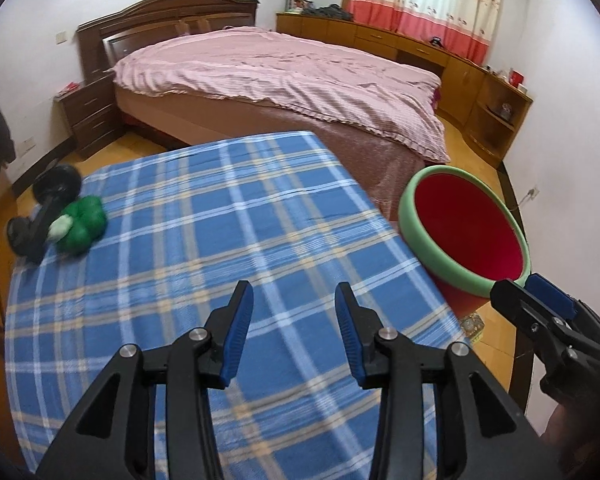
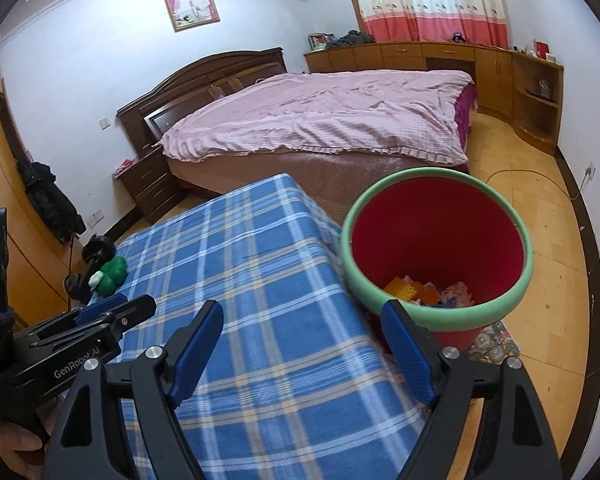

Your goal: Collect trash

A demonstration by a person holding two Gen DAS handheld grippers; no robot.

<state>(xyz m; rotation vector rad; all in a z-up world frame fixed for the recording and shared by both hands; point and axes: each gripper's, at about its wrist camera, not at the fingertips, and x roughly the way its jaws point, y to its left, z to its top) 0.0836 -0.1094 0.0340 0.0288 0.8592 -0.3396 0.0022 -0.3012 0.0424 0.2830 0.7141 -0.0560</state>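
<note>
A red bin with a green rim [image 2: 438, 248] stands on the floor right of the table, holding orange, pink and blue scraps [image 2: 432, 290]; it also shows in the left wrist view [image 1: 462, 226]. The table wears a blue plaid cloth [image 1: 220, 240] [image 2: 260, 280]. My left gripper [image 1: 294, 312] is open and empty above the cloth; it also shows in the right wrist view [image 2: 112, 312]. My right gripper [image 2: 302, 340] is open and empty, spanning the table's right edge beside the bin; it also shows in the left wrist view [image 1: 532, 292].
A green and white plush toy [image 1: 80, 224] [image 2: 110, 272] lies at the table's far left corner by a black wheeled roller [image 1: 44, 208]. A bed with a pink cover [image 1: 280, 76] stands behind. A patterned mat [image 2: 494, 342] lies under the bin.
</note>
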